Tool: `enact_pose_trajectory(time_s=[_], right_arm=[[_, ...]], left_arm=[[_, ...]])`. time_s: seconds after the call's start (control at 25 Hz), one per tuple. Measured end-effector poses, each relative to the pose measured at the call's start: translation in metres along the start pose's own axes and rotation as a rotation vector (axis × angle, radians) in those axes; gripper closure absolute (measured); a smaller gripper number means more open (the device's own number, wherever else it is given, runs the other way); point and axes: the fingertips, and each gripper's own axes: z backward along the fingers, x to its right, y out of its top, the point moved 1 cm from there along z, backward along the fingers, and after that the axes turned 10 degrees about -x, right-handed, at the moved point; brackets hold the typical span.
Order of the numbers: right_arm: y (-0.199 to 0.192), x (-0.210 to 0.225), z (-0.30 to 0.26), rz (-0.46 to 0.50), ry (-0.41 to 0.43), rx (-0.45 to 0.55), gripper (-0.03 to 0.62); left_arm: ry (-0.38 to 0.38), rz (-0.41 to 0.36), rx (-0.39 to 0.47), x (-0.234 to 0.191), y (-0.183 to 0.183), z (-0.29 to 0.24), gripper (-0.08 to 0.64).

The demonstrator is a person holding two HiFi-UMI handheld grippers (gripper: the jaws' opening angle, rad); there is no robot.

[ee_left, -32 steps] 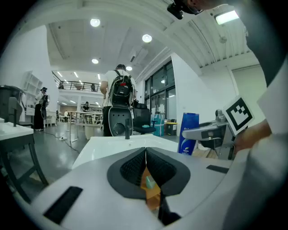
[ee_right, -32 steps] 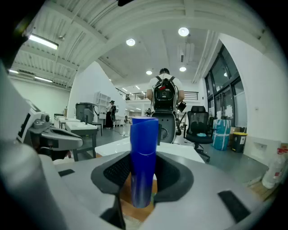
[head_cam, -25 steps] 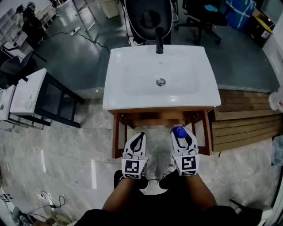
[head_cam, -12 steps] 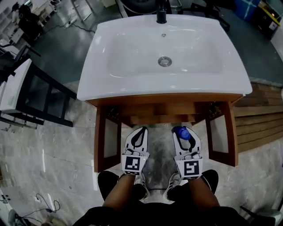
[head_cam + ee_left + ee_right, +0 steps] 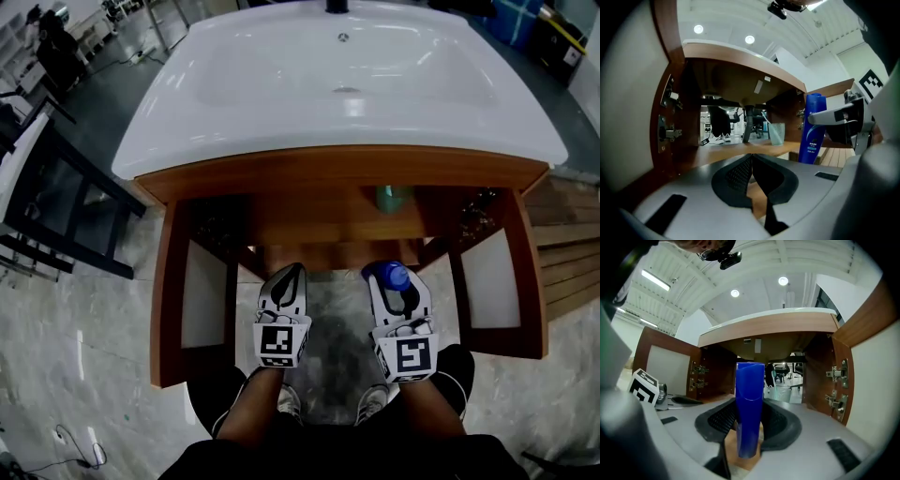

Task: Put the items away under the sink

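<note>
The right gripper [image 5: 387, 272] squeezes a blue bottle [image 5: 749, 408] standing straight up, just in front of the open cabinet [image 5: 328, 167] under the sink [image 5: 281, 84] (a see-through cup [image 5: 777, 133] sits inside). The left gripper [image 5: 291, 272] is empty, with its jaws pressed together.

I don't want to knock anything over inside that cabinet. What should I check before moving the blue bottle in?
1. Grip: the blue bottle stands upright, clamped in the right gripper jaws: ok.
2. Access: the left door and right door are open: ok.
3. Landing spot: bare shelf shows left of the cup: ok.
4. Spare hand: the left gripper is empty, jaws together: ok.
5. Headroom for the bottle under the sink: cannot tell.
</note>
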Motion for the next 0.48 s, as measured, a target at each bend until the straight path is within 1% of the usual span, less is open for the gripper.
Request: enact_pose_trajectory(time_s=[0.08, 0.16, 0.4, 0.48], right_arm=[[-0.001, -0.003, -0.003, -0.004, 0.006, -0.015, 0.43], [0.004, -0.006, -0.005, 0.006, 0.015, -0.014, 0.43], [0.028, -0.006, -0.025, 0.012, 0.002, 0.034, 0.43], [0.037, -0.007, -0.035, 0.007, 0.004, 0.035, 0.43]], left_arm=[[0.0, 0.004, -0.015, -0.002, -0.004, -0.001, 0.538], [-0.005, 0.006, -0.005, -0.002, 0.0, 0.002, 0.538], [0.013, 0.01, 0.012, -0.013, 0.002, 0.002, 0.538], [0.006, 0.018, 0.006, -0.01, 0.001, 0.003, 0.538]])
